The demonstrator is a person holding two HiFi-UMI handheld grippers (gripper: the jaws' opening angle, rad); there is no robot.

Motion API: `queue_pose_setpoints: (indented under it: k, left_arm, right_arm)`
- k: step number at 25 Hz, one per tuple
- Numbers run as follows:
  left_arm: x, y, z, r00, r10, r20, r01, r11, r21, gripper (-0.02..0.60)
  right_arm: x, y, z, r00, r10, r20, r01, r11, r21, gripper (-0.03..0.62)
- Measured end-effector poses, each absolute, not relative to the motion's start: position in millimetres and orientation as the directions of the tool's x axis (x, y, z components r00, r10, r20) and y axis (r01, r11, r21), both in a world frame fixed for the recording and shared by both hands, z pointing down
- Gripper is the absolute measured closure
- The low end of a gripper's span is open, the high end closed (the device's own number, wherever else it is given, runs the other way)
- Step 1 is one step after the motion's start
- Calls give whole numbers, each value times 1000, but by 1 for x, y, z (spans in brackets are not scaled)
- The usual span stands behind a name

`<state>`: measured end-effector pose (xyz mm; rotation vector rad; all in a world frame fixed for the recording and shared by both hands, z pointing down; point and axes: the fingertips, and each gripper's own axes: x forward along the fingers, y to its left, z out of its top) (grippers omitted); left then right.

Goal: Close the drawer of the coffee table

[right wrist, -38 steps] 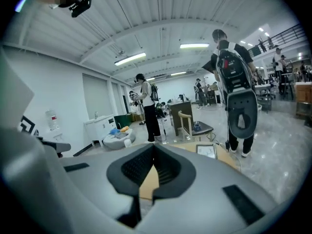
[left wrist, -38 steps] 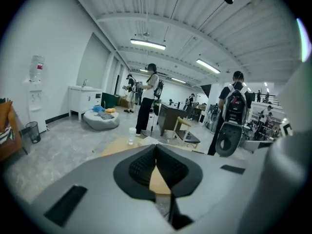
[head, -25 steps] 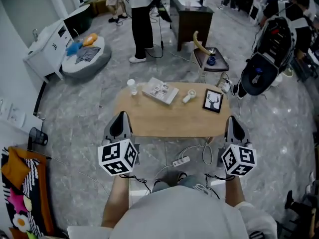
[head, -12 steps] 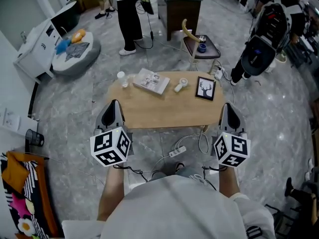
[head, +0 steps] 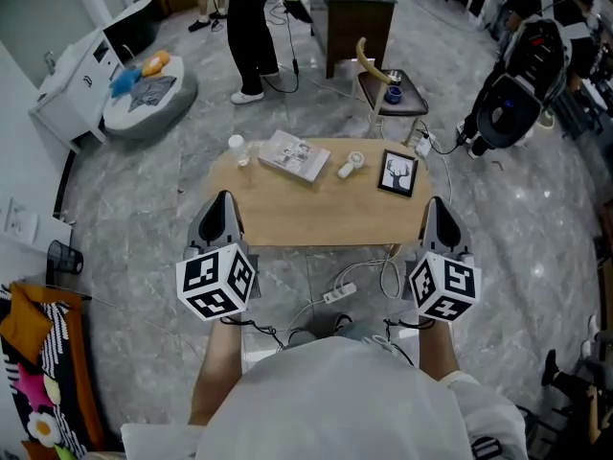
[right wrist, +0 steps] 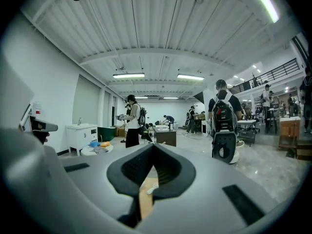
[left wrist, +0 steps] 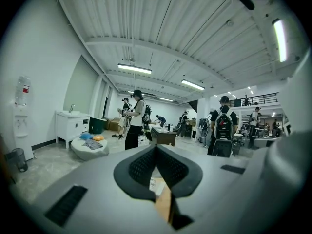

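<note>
The floor (head: 144,218) is grey and shiny, with pale veins. The wall (left wrist: 44,72) is white, and the white ribbed ceiling (left wrist: 161,18) carries long tube lamps (left wrist: 134,68). A dark wooden cabinet (head: 359,17) stands far back, and a white sink cabinet (head: 81,75) stands at the left wall.

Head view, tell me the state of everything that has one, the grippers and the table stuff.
left gripper: shut, empty
right gripper: shut, empty
coffee table: no open drawer visible from above
cup: upright
booklet: closed, lying flat
</note>
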<state>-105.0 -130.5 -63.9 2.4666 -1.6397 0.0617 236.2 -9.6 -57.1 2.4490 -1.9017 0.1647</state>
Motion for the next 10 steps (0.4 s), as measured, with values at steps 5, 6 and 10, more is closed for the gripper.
queue_pose_setpoints:
  k: [5,6,10]
  left_arm:
    - [-109,-131,-60,393,-908,143,-917,-377,130,586]
    - [-109,-132,-59,395,-907,144,-917,-378,131,586]
    - [-106,-136,-60,402,-904,147,-914,-385,131,586]
  right_arm:
    - [233,-9,-59,246,-963,109,-968,-251,-30,594]
    - [234,-9,-59,249,-962,110,-967,-253,-32,594]
    - [237,-9,-61,261,-959,108,-963,-266,-41,594]
